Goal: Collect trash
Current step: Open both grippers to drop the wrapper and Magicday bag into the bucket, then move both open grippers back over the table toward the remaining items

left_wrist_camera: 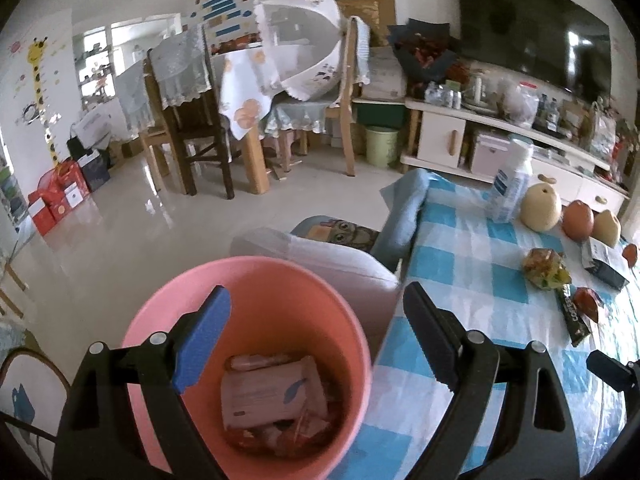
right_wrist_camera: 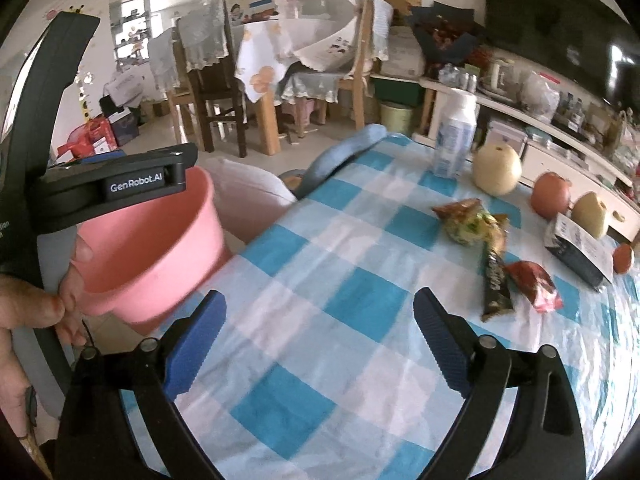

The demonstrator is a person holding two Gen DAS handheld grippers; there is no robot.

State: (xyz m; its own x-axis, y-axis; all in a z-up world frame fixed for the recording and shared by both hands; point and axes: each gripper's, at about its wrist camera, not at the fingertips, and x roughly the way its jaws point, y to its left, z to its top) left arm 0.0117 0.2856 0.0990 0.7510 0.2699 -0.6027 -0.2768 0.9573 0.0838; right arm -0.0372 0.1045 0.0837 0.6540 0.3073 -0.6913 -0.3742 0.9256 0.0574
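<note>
A pink bin point(left_wrist_camera: 260, 266) stands off the table's left edge, holding a pale packet point(left_wrist_camera: 272, 396) and other wrappers. My left gripper point(left_wrist_camera: 316, 320) hangs open over the bin's mouth, nothing between its fingers. My right gripper point(right_wrist_camera: 320, 304) is open and empty above the blue-checked tablecloth point(right_wrist_camera: 304, 364). Farther along the table lie a crumpled yellow-green snack wrapper point(right_wrist_camera: 470, 222), a dark stick packet point(right_wrist_camera: 496, 284) and a red wrapper point(right_wrist_camera: 534, 280). The right wrist view also shows the bin point(right_wrist_camera: 160, 256) at the left, behind the left tool's black housing point(right_wrist_camera: 120, 184) and a hand point(right_wrist_camera: 24, 308).
At the far end of the table stand a white bottle point(right_wrist_camera: 456, 136), two pale pears point(right_wrist_camera: 498, 168), an apple point(right_wrist_camera: 550, 196) and a dark box point(right_wrist_camera: 576, 248). A white cushion point(right_wrist_camera: 244, 196) sits beyond the bin. Chairs and a dining table stand across the floor.
</note>
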